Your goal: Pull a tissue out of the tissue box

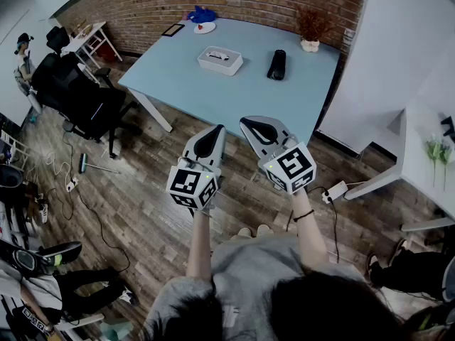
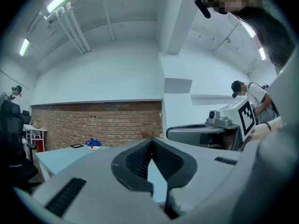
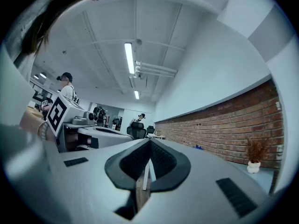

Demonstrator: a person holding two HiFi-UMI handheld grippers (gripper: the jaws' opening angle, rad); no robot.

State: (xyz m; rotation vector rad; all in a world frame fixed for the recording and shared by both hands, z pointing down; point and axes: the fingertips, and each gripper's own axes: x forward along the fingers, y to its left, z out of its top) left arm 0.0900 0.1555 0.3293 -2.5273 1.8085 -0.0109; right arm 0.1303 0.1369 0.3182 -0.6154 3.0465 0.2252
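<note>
Closest in, the left tool [image 1: 211, 135] is held above the wooden floor [image 1: 142, 197], its jaws pressed together at the tips with nothing between them. Just to its right, the right tool [image 1: 254, 126] is closed and empty too. Well beyond both, the tissue box [image 1: 220, 60] sits on the pale blue table [image 1: 213, 98], with a black case [image 1: 276, 65] to its right.

Light-blue table [image 1: 213, 94] bears tissue box [image 1: 220, 60], black pouch [image 1: 276, 65], potted plant [image 1: 311, 33]
</note>
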